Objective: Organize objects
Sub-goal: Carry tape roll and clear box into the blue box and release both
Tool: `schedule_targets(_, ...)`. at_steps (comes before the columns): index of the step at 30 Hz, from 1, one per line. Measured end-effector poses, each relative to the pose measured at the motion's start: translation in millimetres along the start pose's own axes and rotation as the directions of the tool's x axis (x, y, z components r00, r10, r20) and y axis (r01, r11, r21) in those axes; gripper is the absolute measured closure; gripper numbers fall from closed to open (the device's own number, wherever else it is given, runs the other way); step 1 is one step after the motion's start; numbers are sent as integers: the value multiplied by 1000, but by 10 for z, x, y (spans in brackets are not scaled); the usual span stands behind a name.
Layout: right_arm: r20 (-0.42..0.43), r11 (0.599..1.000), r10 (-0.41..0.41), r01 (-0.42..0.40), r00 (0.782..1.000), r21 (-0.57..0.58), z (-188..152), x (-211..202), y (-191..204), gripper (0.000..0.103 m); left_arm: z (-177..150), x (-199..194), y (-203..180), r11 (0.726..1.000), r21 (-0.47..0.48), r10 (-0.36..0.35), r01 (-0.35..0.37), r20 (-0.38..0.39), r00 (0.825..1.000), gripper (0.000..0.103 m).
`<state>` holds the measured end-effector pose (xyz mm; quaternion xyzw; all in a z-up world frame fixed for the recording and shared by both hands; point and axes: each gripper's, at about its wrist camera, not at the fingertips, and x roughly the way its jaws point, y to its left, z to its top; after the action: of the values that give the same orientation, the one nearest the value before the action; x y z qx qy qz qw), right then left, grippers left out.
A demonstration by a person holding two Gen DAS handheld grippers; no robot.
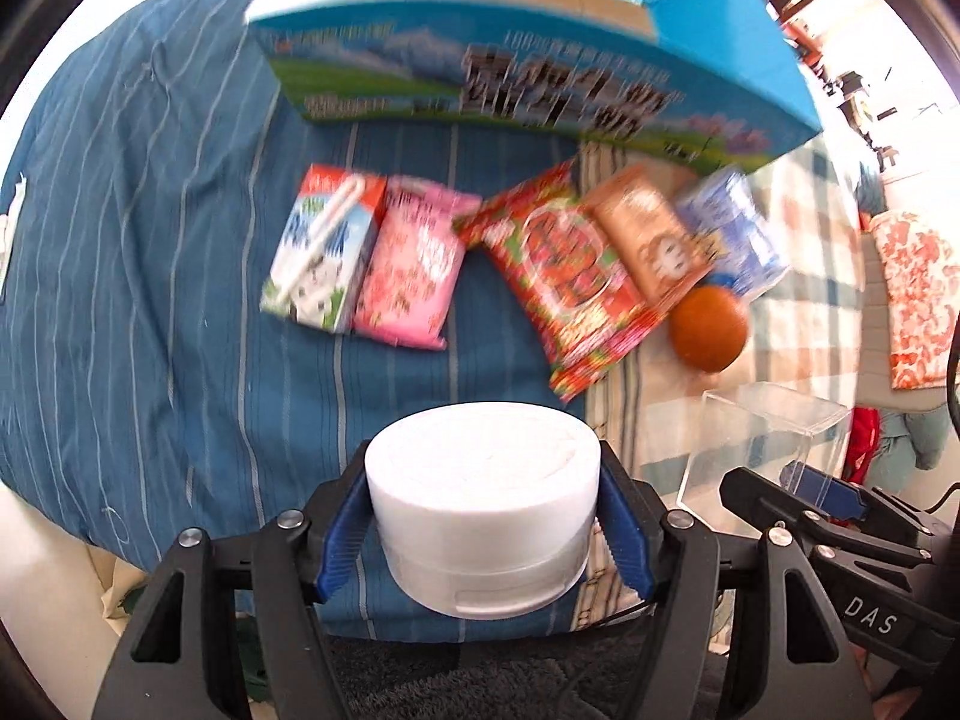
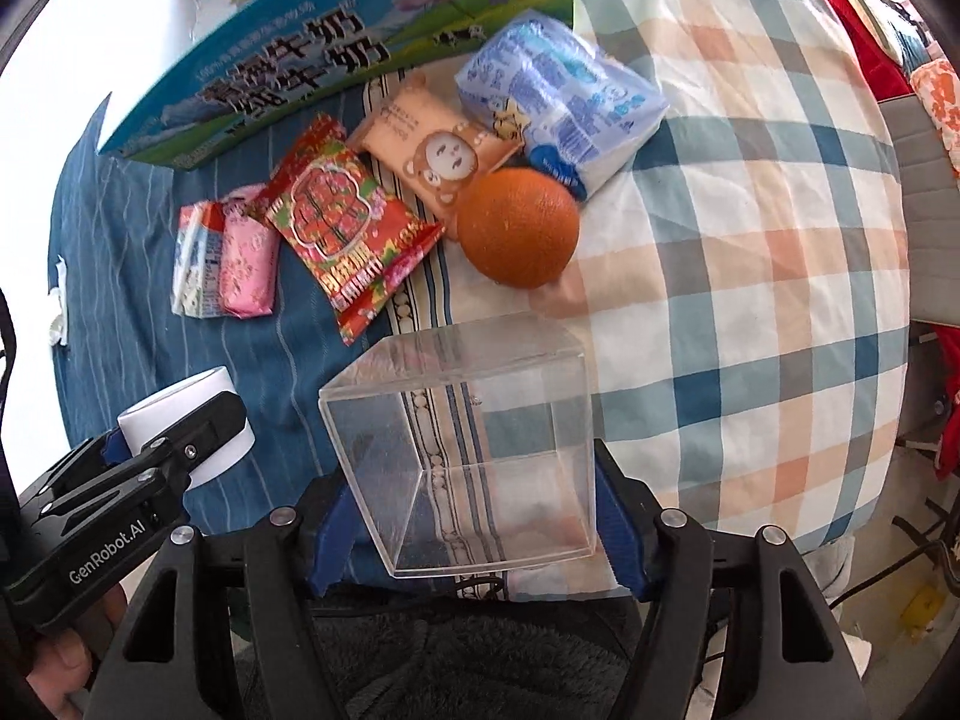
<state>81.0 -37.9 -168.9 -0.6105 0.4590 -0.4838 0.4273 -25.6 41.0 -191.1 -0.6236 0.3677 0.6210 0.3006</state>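
Reading "GenRobot.AI" on left gripper [image 2: 180, 450], lower left, pinching round white jar [image 1: 480, 504]; right gripper [image 2: 474, 516] pinching clear box [image 2: 462, 450].

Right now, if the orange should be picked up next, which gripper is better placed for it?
Right, though neither is free. The right gripper holds the clear box directly before the orange; the left gripper grips the white jar farther away.

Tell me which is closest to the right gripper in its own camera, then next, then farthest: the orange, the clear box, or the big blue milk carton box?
1. Clear box, between the right gripper's fingers.
2. Orange, just beyond it.
3. Big blue milk carton box, far back left.
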Motion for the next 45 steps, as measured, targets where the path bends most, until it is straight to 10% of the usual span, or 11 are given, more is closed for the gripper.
schedule_targets(19, 228, 999, 28, -21, 973, -33, 1189, -1475, 506, 33, 1466, -750, -104, 992, 125, -9, -32, 312, 950, 37)
schedule_targets(30, 150, 1000, 6, -7, 989, 10, 2295, -998, 527, 33, 2506, -399, -70, 991, 128, 0, -42, 306, 952, 37)
schedule_targets(45, -125, 988, -155, 154, 980, -21, 3308, 271, 727, 32, 3466, 849, 41, 978, 177, 98, -109, 72, 993, 37)
